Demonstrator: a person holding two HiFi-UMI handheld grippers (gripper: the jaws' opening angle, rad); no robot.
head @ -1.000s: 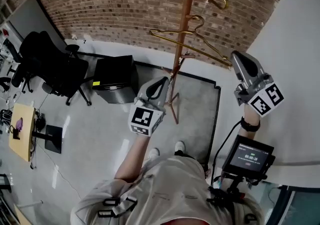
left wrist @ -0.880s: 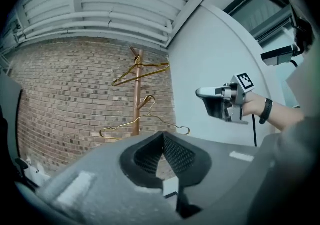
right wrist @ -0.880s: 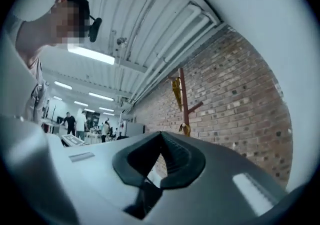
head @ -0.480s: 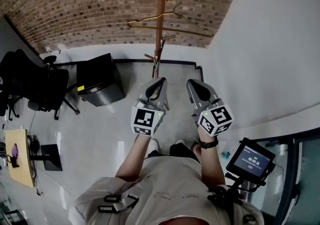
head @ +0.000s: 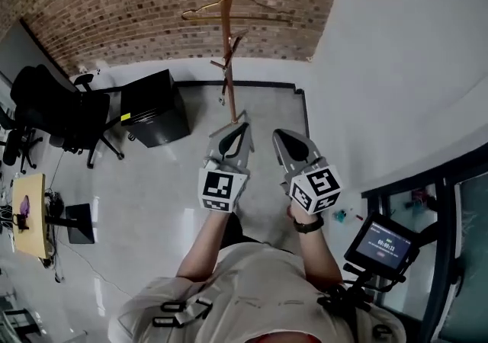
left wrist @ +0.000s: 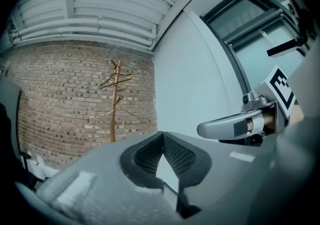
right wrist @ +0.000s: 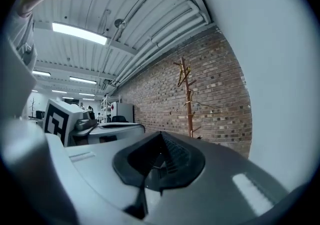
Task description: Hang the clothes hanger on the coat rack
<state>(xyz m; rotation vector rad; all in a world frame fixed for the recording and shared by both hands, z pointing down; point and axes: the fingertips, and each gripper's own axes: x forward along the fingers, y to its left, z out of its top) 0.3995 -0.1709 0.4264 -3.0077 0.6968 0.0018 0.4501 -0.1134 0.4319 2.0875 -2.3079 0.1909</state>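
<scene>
Clothes hanger (head: pixel 204 8): gold wire, up on the coat rack (head: pixel 223 52), hook in against the pole, shoulders spread to either side of it. The rack is a slim brown pole with short pegs. It stands on the floor (head: pixel 152 204) close to the brick wall (head: pixel 114 6), near the corner where the brick meets the white wall (head: pixel 396 67). In the left gripper view the rack looks small and far off. I make out one wire hanger partway down the pole and a second gold shape higher up, too small to say more. Both my grippers are well apart from rack and hanger. They are held side by side in front of me and aimed toward the rack. Left gripper (head: pixel 241 120): claw pressed together at the tips, nothing pinched. Its own view shows the meshed pads (left wrist: pixel 177 156) meeting at the front edge, with only wall behind. Right gripper (head: pixel 279 136): claw likewise pressed together and empty, its pads closed on each other in its own view. Each gripper's body shows at the edge of the other's view. Further out: a black cabinet (head: pixel 156 109) sits on the floor to the left of the rack, with a black office chair (head: pixel 57 109) beyond it. A small lit screen (head: pixel 380 246) sits at my right hip.
</scene>
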